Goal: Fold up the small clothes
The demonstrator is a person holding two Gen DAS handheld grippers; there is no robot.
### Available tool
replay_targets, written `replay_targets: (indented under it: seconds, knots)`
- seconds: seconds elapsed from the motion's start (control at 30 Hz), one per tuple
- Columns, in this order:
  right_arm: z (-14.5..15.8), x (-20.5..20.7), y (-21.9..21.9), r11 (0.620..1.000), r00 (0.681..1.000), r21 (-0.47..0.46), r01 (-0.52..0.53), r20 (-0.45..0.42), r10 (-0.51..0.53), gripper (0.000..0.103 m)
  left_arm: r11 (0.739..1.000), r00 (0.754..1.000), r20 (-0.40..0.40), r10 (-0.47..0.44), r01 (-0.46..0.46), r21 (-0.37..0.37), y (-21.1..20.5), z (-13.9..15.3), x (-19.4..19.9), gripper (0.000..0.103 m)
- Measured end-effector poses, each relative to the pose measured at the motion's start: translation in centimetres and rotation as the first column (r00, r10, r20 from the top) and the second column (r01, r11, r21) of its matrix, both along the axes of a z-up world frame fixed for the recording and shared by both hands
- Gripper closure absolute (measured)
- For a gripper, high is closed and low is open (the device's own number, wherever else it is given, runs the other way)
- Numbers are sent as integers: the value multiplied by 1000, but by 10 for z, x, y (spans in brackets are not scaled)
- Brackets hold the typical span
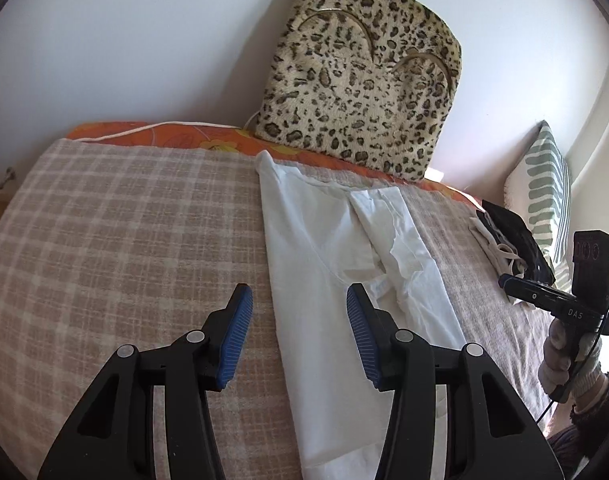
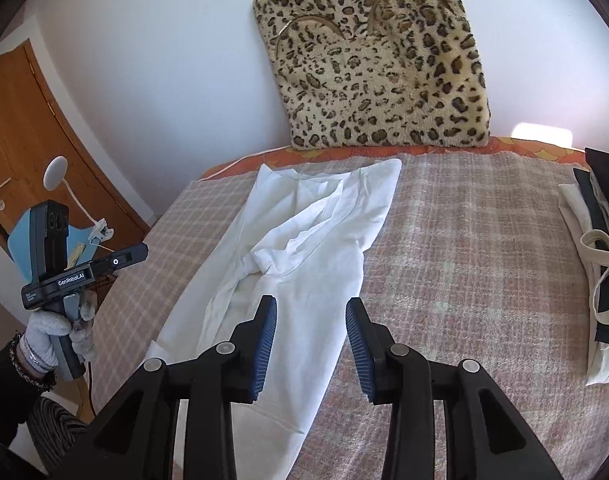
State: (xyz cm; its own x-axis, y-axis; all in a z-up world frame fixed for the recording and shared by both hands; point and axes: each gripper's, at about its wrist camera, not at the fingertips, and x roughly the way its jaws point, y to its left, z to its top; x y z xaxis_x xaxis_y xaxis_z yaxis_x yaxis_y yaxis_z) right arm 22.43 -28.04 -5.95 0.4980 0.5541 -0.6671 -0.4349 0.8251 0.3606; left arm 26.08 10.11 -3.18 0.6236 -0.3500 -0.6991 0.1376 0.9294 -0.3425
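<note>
we see one white shirt (image 1: pixel 328 240), folded to a long strip running from the bed's (image 1: pixel 124 220) near edge to its far edge. our two claws hover wide open and empty: left claw (image 1: pixel 299 300) over the shirt's left edge, right claw (image 2: pixel 310 312) over its right edge.
</note>
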Motion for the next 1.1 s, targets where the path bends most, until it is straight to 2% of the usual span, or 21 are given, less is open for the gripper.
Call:
replay_targets:
  seconds: [0.1,0.2,0.37,0.5,0.57,0.67,0.87,0.93,1.0,1.03,1.07,1.1]
  knots:
    - [3,32,-9,999,1000,22,25,-4,-25,64,1000,999,-32,24,-24,-12,11,-16,39,55]
    - [4,69,-6,999,1000,51,-5,-20,6,64,998,998,-44,36,-38,-51,21,-27,72,55]
    - [-5,134,25,995,996,76,-72,-37,75,64,990,998,-61,13,-21,-139,30,-42,115,58]
    - [-13,175,64,982,985,97,-163,-46,168,64,986,997,-70,-15,4,-164,30,-53,133,58]
    - [-20,187,91,970,970,62,-235,-56,238,65,984,996,-82,-35,20,-177,29,-58,139,58]
    - [-36,196,129,947,946,-43,-317,-83,313,66,982,995,-86,-54,37,-187,26,-64,142,58]
    - [-65,203,158,926,936,-161,-343,-138,323,65,983,997,-61,-55,43,-179,23,-65,147,58]
    - [-71,203,160,921,936,-188,-342,-150,317,71,983,997,-53,-62,52,-176,22,-65,147,58]
    - [-71,200,159,917,939,-213,-338,-140,313,82,983,997,-48,-60,51,-174,21,-65,149,61]
    - [-70,200,159,916,940,-217,-336,-136,313,96,983,997,-49,-58,49,-177,21,-65,150,64]
    - [-69,198,159,917,943,-225,-330,-127,308,102,982,997,-53,-57,47,-181,21,-66,152,67]
    - [-67,200,160,916,947,-241,-321,-113,302,103,982,997,-57,-54,43,-185,21,-67,154,72]
